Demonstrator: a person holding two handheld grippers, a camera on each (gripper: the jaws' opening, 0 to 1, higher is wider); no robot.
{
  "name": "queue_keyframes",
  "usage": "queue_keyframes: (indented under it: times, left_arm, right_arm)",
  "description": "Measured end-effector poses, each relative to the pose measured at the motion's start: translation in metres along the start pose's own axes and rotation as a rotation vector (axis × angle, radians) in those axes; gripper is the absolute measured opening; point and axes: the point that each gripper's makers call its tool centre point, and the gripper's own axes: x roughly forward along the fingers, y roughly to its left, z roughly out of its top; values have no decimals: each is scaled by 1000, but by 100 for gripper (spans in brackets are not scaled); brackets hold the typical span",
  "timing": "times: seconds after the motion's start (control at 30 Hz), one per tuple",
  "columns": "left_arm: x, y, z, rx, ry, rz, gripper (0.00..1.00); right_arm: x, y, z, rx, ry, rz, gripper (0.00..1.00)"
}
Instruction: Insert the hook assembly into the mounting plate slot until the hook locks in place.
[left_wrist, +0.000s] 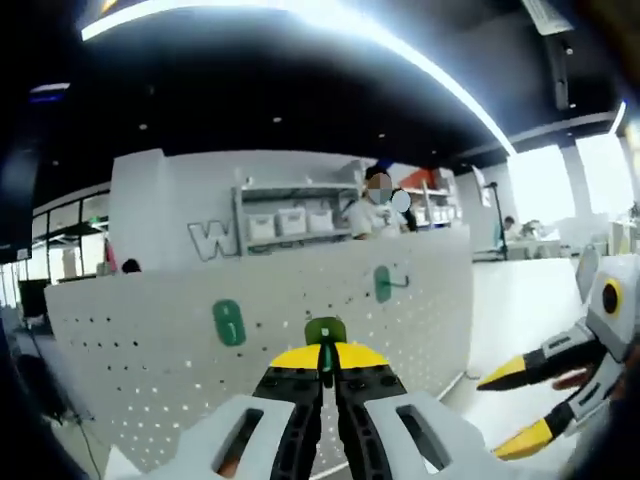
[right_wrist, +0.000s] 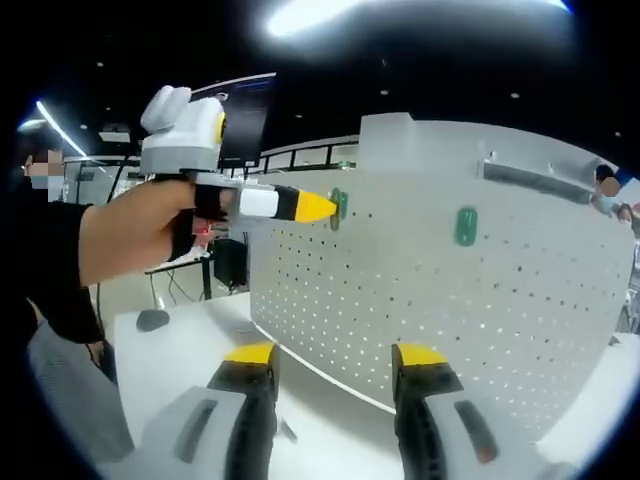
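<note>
Right now my left gripper (left_wrist: 328, 372) is clamped on a green hook (left_wrist: 325, 332), its yellow tips closed tight around it and pressing it against the white pegboard (left_wrist: 150, 350), roughly in the middle of the board's lower part. From the right gripper view I see that same left gripper (right_wrist: 322, 207) held out by the person's hand (right_wrist: 140, 225), its tip meeting the green hook (right_wrist: 339, 205) near the board's upper left edge as that view frames it. My right gripper (right_wrist: 335, 365) hangs with its jaws spread wide and nothing between them, off the board above the white tabletop (right_wrist: 190, 350); in the left gripper view it (left_wrist: 512, 405) sits at the right, apart from the board. Two other green hooks are on the board already: one (left_wrist: 229, 323) toward the left, one (left_wrist: 384, 284) toward the upper right with a bent wire arm. I judge the step to be seating the hook, so I would keep it square to the board, push straight in, and not release until it catches. Behind the board, a shelf (left_wrist: 290, 225) carries pale bins; I cannot tell what is in them.
</note>
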Motion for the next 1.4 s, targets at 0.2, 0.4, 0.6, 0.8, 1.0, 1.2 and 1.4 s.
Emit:
queue_keyframes:
  times: [0.2,0.4,0.6,0.8,1.0,1.2,1.4]
  left_arm:
    - [24,5,10,18,0,28,3]
    - [40,13,12,26,10,60,3]
    - [47,24,8,6,31,86,3]
    - [48,26,3,4,44,102,3]
    - [53,20,0,6,53,97,3]
    - [58,15,0,3,56,89,3]
    - [62,13,1,-1,54,92,3]
  right_arm:
    - [-2,0,4,8,-15,4,42]
    - [-3,-1,7,17,-25,6,42]
    - [-3,0,9,21,-31,12,42]
    - [-3,2,10,27,-36,17,42]
    - [-4,1,12,33,-45,20,42]
    - [-4,2,13,39,-46,25,42]
    - [-4,2,14,46,-53,28,42]
